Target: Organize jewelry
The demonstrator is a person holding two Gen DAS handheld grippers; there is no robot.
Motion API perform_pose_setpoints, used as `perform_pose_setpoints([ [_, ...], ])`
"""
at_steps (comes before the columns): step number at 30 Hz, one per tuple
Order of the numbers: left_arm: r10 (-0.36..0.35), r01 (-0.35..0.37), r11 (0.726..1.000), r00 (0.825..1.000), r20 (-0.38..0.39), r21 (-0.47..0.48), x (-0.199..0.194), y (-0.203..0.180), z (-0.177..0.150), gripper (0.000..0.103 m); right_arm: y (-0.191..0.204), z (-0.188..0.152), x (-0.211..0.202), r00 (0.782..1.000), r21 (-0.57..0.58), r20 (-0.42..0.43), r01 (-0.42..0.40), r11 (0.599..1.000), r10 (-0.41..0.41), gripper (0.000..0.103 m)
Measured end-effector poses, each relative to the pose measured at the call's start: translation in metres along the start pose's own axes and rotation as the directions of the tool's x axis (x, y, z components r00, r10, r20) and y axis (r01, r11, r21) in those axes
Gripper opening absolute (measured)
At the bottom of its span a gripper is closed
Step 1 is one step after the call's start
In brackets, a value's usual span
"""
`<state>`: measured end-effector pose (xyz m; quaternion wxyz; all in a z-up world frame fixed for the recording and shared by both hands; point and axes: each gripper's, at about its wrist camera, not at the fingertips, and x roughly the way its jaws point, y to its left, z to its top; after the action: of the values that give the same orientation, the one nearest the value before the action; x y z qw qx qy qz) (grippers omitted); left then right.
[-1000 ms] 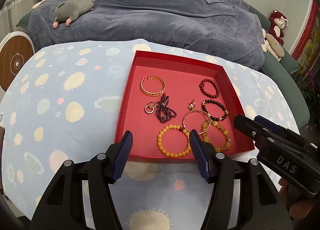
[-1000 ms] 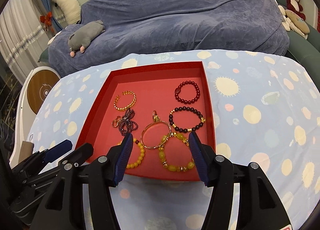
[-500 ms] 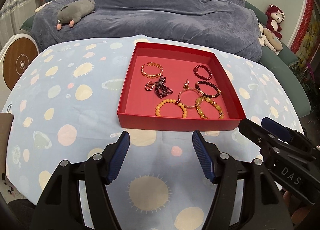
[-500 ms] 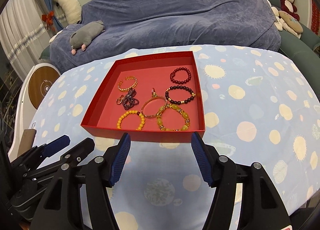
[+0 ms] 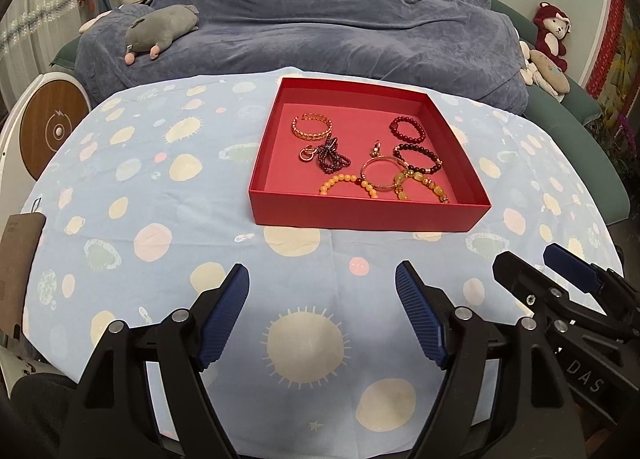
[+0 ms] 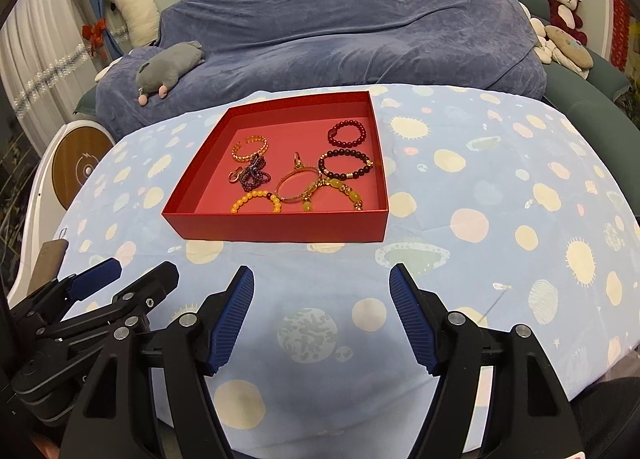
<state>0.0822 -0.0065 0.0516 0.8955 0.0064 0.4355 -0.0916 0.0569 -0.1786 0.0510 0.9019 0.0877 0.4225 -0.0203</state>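
Apparently near the end, or at a pause: every piece in sight lies inside the red box (image 5: pixel 370 215), none on the spotted cloth (image 5: pixel 160 187) around it. Sits at about 12 o'clock from both claws, well apart from them, on the cloth in front of the blue-covered sofa (image 5: pixel 340 27).

Left claw (image 5: pixel 322 315): spread wide, holding nothing, hovering over bare cloth. Right claw (image 6: pixel 322 313): likewise spread and empty, just beside the left.

Inside the box, from the left camera:
- gold chain cuff (image 5: pixel 311 127) at 10 o'clock, open gap turned toward 9;
- dark red bead bracelet (image 5: pixel 407 128) at 2 o'clock;
- black bead bracelet (image 5: pixel 418 158) at 3 o'clock;
- small hoop earrings (image 5: pixel 307 154) and a bunched dark bead strand (image 5: pixel 332 158) touching, left of centre, the strand's long axis running roughly 10 to 4;
- thin gold bangle (image 5: pixel 381 176) with its charm pointing to 12, overlapping the orange bead bracelet (image 5: pixel 347 185) and the yellow stone bracelet (image 5: pixel 420 187) along the near wall.

Probably still to sort: the three overlapping rings at 6 o'clock and the tangled strand. Cannot tell whether a lid belongs to the box.
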Motion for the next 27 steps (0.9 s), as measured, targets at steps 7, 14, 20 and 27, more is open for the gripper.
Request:
perform_pose_setpoints([
  [7,0.030,-0.030,1.000,0.999,0.016,0.003,-0.006,-0.001,-0.008,0.082,-0.006,-0.009,-0.006,1.000,0.011,0.009,0.017,1.000,-0.017,0.073],
  [14,0.073,-0.073,0.997,0.997,0.027,-0.005,-0.010,0.001,-0.013,0.087,-0.006,-0.017,-0.008,1.000,0.008,0.002,0.023,1.000,-0.023,0.073],
  [20,0.098,-0.098,0.995,0.995,0.036,0.002,-0.012,0.000,-0.015,0.091,-0.003,-0.021,-0.010,1.000,-0.001,0.001,0.020,1.000,-0.020,0.074],
  [27,0.121,-0.121,0.993,0.992,0.042,-0.002,-0.014,-0.001,-0.017,0.091,-0.001,-0.024,-0.010,1.000,-0.002,-0.003,0.016,1.000,-0.016,0.078],
])
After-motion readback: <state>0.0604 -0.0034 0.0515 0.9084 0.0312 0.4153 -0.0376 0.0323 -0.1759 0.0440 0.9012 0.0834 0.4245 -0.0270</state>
